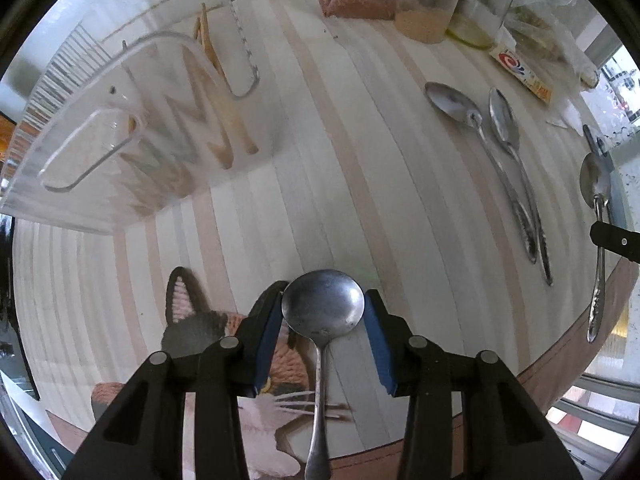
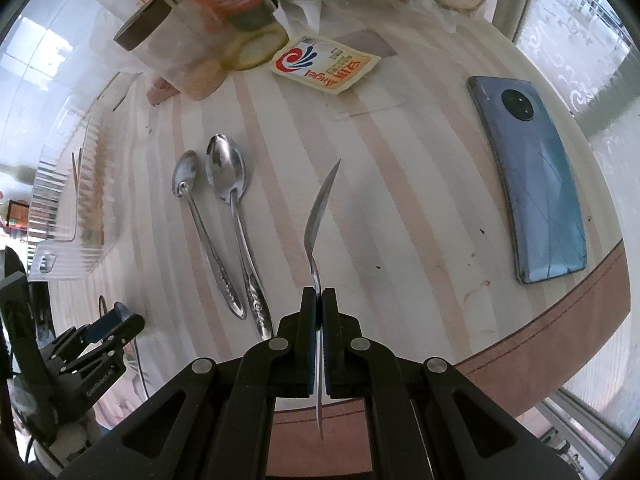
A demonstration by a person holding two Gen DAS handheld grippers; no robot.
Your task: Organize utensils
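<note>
Left gripper (image 1: 324, 312) points down at the striped counter (image 1: 320, 160); its blue pads (image 1: 268, 336) flank the bowl of a round spoon (image 1: 323, 308), touching or nearly touching the rim on both sides, though the fisheye view does not settle whether they press on it; the handle runs back beneath the gripper body. Right gripper (image 2: 319, 304) is clamped together on the handle of a thin spoon (image 2: 320, 208), seen edge-on, bowl tip aimed away from the camera and raised over the counter (image 2: 400, 200). Two more spoons (image 2: 228, 216) lie side by side on the counter left of the right gripper, bowls up, handles nearly touching. A clear plastic organizer (image 1: 132, 128) with ribbed walls sits at the counter's far left, chopsticks (image 1: 208, 40) standing in it. A blue phone (image 2: 536, 176) lies face-down at the right edge; jars and a yellow packet (image 2: 324, 64) crowd the far side.
</note>
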